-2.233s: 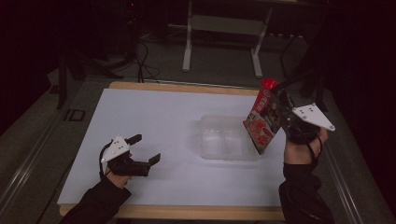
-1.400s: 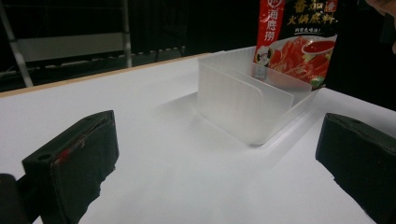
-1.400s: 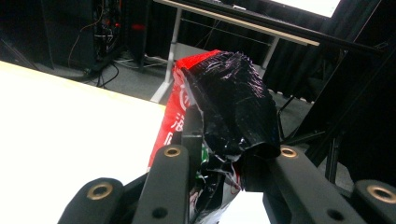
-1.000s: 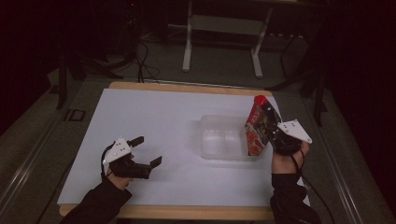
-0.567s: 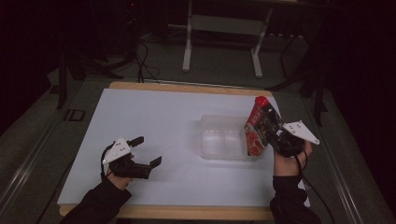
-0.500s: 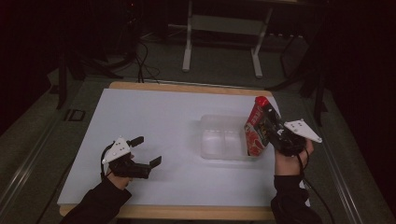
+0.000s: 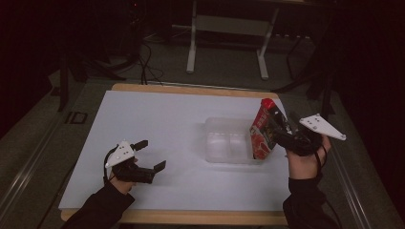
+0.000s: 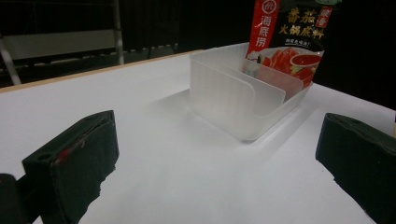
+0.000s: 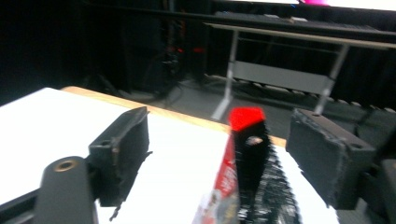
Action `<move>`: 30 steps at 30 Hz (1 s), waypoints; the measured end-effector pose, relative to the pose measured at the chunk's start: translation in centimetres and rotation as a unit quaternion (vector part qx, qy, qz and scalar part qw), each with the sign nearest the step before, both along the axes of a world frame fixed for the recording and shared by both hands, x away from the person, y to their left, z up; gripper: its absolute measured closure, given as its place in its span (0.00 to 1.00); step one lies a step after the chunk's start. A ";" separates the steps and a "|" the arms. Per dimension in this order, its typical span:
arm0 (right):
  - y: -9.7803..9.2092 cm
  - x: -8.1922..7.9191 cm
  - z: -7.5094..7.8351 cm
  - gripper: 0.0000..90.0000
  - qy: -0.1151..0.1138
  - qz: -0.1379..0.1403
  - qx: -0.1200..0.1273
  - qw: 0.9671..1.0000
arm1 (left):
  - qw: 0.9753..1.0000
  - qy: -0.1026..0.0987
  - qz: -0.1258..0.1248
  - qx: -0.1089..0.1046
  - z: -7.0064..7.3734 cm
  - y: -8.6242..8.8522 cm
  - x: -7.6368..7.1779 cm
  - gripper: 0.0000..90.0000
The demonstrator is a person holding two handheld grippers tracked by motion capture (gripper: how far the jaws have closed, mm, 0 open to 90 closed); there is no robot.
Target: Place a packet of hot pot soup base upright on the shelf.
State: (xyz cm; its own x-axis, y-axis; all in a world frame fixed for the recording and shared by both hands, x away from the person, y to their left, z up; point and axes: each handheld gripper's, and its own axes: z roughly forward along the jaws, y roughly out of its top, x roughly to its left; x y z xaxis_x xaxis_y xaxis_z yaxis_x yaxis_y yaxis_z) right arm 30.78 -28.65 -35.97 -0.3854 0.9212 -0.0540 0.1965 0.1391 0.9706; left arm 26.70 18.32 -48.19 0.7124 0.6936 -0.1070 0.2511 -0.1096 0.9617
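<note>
While the red sauce pouch [image 7: 262,131] stands upright in the clear bin [image 7: 228,147] near the tabletop's [image 7: 157,119] right edge, right gripper [image 7: 281,130] fingers apart beside it, left gripper [image 7: 150,155] fingers apart near the front-left corner.

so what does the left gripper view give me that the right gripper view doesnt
Left gripper view: the clear plastic bin with its inner divider, the red packet's printed front standing at the bin's far side, and the left gripper open over the white table.

Right gripper view: the packet edge-on between the open jaws of the right gripper, its red top corner up, and a grey stand on the floor beyond.

Both: the packet and the white table.
</note>
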 end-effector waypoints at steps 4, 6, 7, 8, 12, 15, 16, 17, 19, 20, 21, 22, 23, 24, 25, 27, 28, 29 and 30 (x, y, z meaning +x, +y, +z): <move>0.7 -0.8 0.1 0.15 -0.009 0.030 -0.012 0.999 | 1.000 0.000 -0.003 0.002 0.0 0.0 -0.1 0.00; 1.0 -0.9 0.1 0.15 -0.007 0.038 -0.019 0.999 | 1.000 0.001 -0.003 0.002 0.0 0.0 -0.1 0.00; 1.2 -1.1 0.1 0.15 -0.005 0.045 -0.019 0.999 | 1.000 -0.001 -0.004 0.001 0.0 0.0 -0.2 0.00; 1.7 -1.5 -0.1 0.15 -0.008 0.059 -0.020 0.998 | 1.000 -0.001 -0.004 0.001 0.0 0.0 -0.2 0.00; 2.4 -2.0 -0.5 0.16 -0.006 0.074 -0.025 0.997 | 1.000 -0.001 -0.005 -0.002 0.0 0.0 -0.2 0.00; 3.5 -2.7 -1.2 0.16 -0.007 0.107 -0.040 0.993 | 1.000 -0.001 -0.007 0.001 0.0 0.1 -0.2 0.00; 3.6 -2.8 -1.3 0.16 -0.010 0.112 -0.042 0.993 | 1.000 -0.002 -0.007 0.001 0.0 0.1 -0.2 0.00; 3.6 -3.0 -1.5 0.16 -0.012 0.117 -0.038 0.992 | 1.000 -0.002 -0.007 0.001 0.0 0.1 -0.2 0.00; 3.8 -3.1 -1.9 0.16 -0.006 0.128 -0.029 0.991 | 1.000 -0.002 -0.006 0.001 0.0 0.1 -0.2 0.00; 3.9 -3.2 -2.1 0.16 -0.005 0.131 -0.030 0.991 | 1.000 -0.003 -0.007 0.001 0.0 0.1 -0.3 0.00; 3.9 -3.3 -2.3 0.16 -0.004 0.137 -0.029 0.990 | 1.000 -0.003 -0.008 0.003 0.0 0.1 -0.3 0.00; 4.0 -3.4 -2.6 0.16 -0.003 0.141 -0.030 0.990 | 1.000 -0.003 -0.009 0.004 0.0 0.1 -0.3 0.00; 4.1 -3.4 -2.8 0.16 0.001 0.144 -0.033 0.989 | 1.000 -0.004 -0.009 0.002 0.0 0.1 -0.3 0.00; 4.2 -3.5 -3.1 0.16 0.005 0.147 -0.033 0.989 | 1.000 -0.004 -0.009 0.003 0.0 0.1 -0.3 0.00; 4.3 -3.6 -3.4 0.16 0.008 0.150 -0.031 0.988 | 1.000 -0.004 -0.009 0.004 0.0 0.1 -0.3 0.00; 4.4 -3.7 -4.1 0.16 0.016 0.154 -0.025 0.988 | 1.000 -0.004 -0.010 0.004 0.0 0.1 -0.3 0.00; 4.4 -3.8 -4.4 0.16 0.017 0.158 -0.022 0.987 | 1.000 -0.004 -0.010 0.005 0.0 0.0 -0.3 0.00; 4.5 -3.9 -4.8 0.16 0.018 0.159 -0.022 0.987 | 1.000 -0.005 -0.010 0.005 0.0 0.1 -0.3 0.00; 4.5 -3.9 -4.8 0.16 0.018 0.159 -0.022 0.987 | 1.000 -0.005 -0.010 0.005 0.0 0.1 -0.3 0.00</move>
